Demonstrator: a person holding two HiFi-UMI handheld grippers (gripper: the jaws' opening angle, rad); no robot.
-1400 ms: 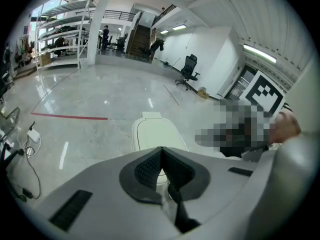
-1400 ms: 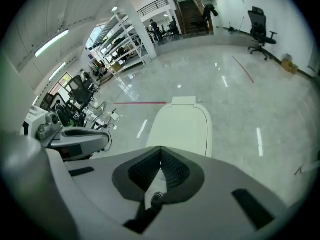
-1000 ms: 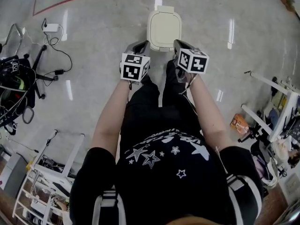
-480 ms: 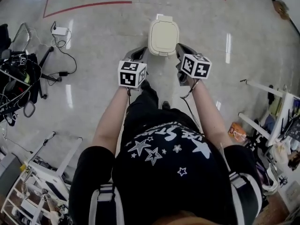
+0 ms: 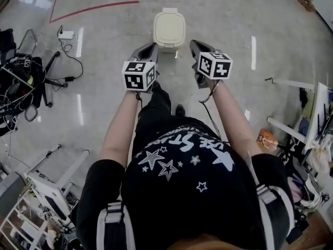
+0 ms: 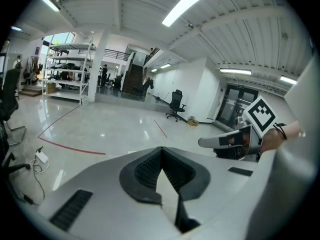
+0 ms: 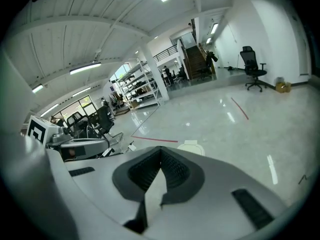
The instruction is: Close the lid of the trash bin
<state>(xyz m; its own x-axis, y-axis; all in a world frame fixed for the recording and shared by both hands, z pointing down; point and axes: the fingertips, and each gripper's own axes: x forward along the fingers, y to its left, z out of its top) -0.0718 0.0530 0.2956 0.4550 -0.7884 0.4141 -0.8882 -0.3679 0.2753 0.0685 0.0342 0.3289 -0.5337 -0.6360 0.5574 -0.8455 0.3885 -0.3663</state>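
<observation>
The cream trash bin [image 5: 169, 29] stands on the floor ahead of the person, its lid lying flat and closed. My left gripper [image 5: 150, 47] hangs short of the bin's near left corner and is shut on nothing. My right gripper [image 5: 193, 45] hangs short of the near right corner, also shut and empty. Neither touches the bin. In the right gripper view the bin's lid [image 7: 191, 147] peeks just over my right gripper [image 7: 161, 149], whose pads meet at the tip. The left gripper view shows my left gripper [image 6: 161, 149] the same way, with the right gripper [image 6: 226, 141] beside it; the bin is hidden there.
Cables and a white power adapter [image 5: 65, 35] lie on the floor at the left beside black stands [image 5: 21, 82]. A red floor line [image 5: 93, 7] runs behind the bin. White racks [image 5: 47, 191] stand at lower left, and white frames with clutter [image 5: 307, 129] at the right.
The bin now looks smaller and farther ahead. Both grippers, which flanked its near edge a second ago, now hang short of it and wider apart.
</observation>
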